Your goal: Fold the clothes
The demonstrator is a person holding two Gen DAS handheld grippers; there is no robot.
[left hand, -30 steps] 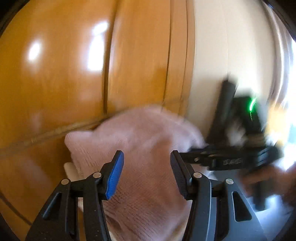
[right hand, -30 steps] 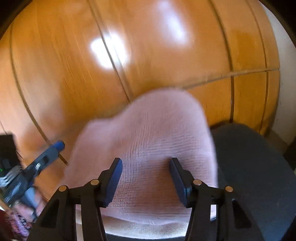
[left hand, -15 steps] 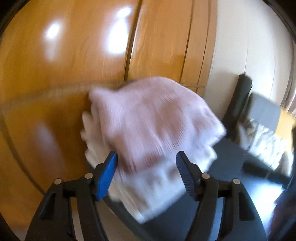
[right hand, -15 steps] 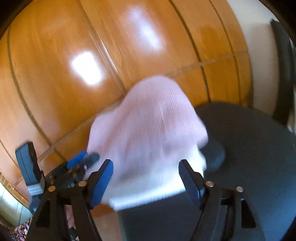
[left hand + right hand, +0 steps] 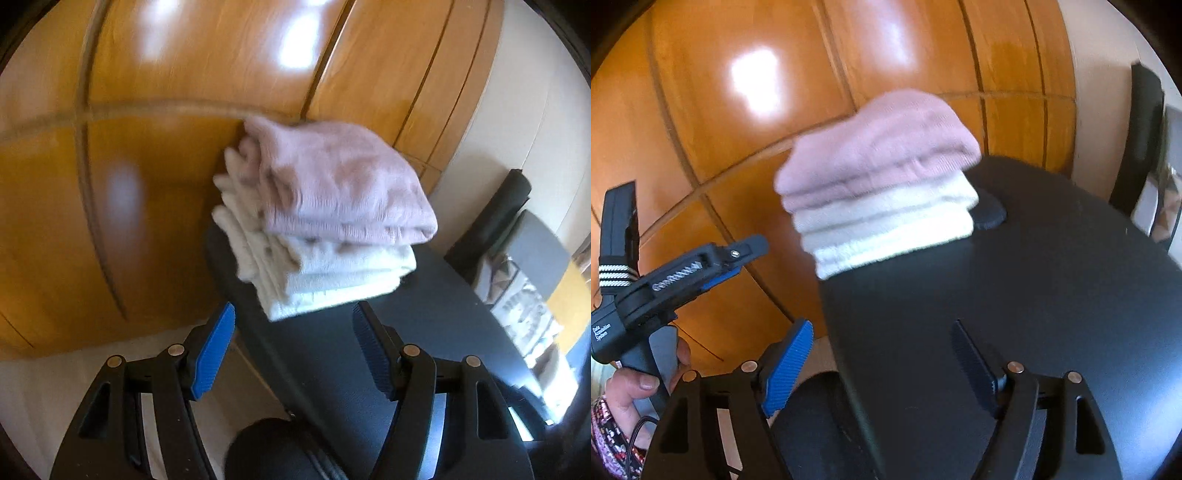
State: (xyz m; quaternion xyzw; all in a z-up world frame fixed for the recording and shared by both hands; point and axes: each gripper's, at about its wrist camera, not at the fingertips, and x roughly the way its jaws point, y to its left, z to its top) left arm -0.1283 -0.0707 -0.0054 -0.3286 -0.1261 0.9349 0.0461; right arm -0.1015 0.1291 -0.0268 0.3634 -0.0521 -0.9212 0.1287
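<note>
Now left gripper (image 5: 293, 347) tilted down, right gripper (image 5: 882, 362) alike

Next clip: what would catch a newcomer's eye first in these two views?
The folded stack: a pink knit lying on a white garment, at the far edge of a dark table. Behind it stands a glossy orange wood wardrobe. Both hand-held grippers, left and right, are open and empty, short of the stack.

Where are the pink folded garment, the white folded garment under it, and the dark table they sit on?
pink folded garment (image 5: 882, 147), right wrist view, its top face.
white folded garment (image 5: 886, 225), right wrist view, its stacked front edge.
dark table (image 5: 1052, 277), right wrist view, bare top.
</note>
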